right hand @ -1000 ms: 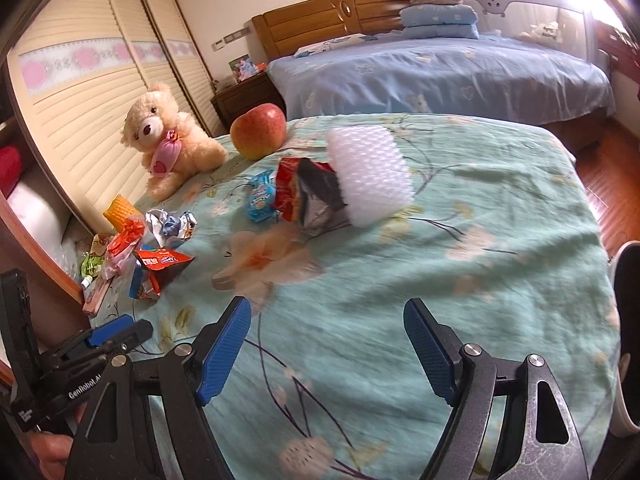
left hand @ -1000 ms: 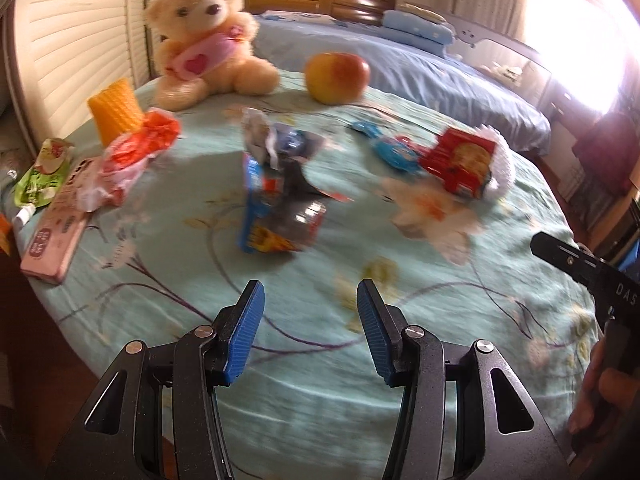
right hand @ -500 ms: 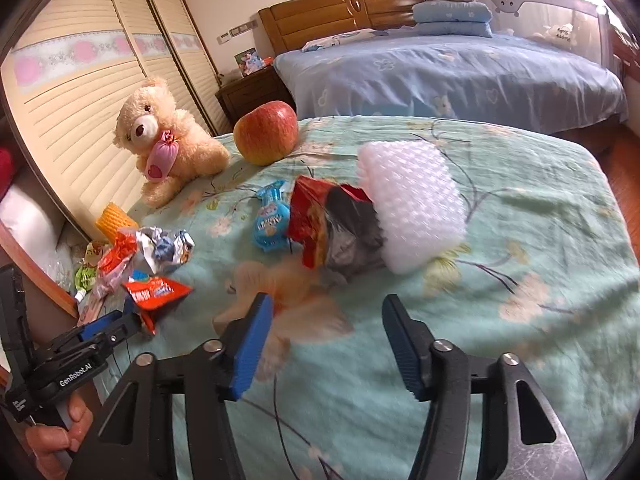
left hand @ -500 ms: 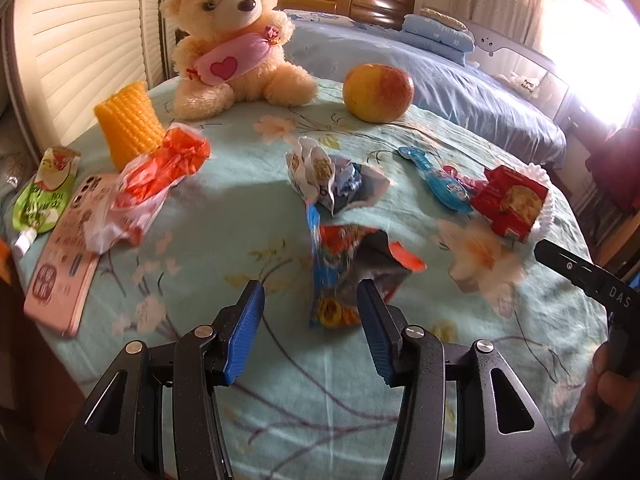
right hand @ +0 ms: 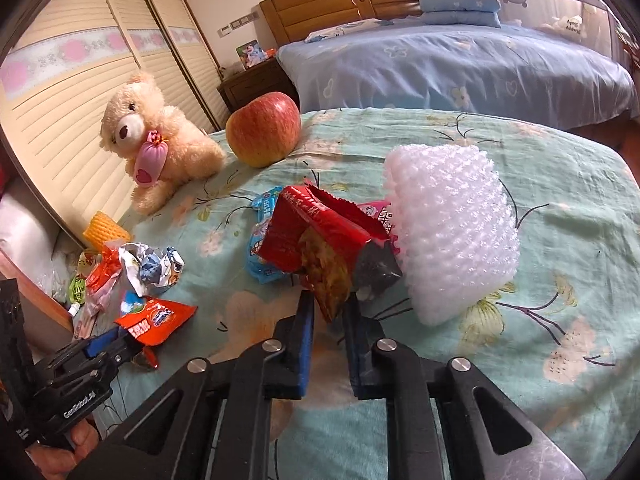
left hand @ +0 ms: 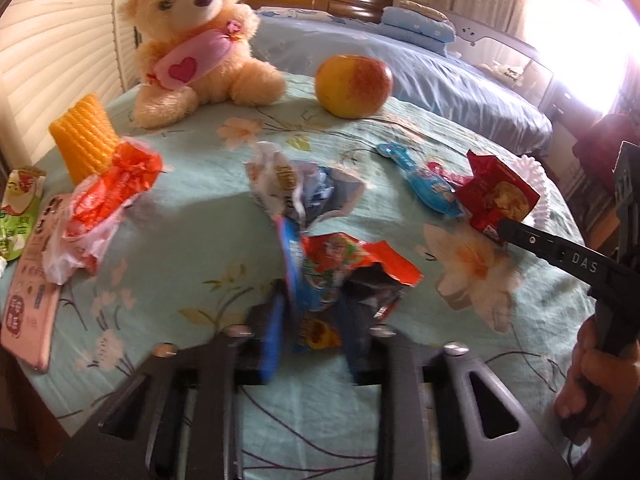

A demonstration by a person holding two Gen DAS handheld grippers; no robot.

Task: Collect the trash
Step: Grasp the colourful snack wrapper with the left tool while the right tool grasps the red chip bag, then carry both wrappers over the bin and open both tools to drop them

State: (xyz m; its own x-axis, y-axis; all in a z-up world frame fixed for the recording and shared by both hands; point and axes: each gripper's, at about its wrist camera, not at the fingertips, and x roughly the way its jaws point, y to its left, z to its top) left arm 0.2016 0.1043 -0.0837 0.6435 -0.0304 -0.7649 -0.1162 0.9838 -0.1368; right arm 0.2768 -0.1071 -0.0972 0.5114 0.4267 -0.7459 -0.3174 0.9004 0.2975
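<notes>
Both claws (left hand: 310, 334) (right hand: 328, 320) closed; two wrappers (left hand: 340, 264) (right hand: 324, 248) pinched.

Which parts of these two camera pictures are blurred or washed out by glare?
Left wrist view: the window at upper right is blown out white, and the left gripper with its blue fingers is smeared by motion blur. Right wrist view: evenly lit and mostly sharp, bent by fisheye curve at the wardrobe doors.
</notes>
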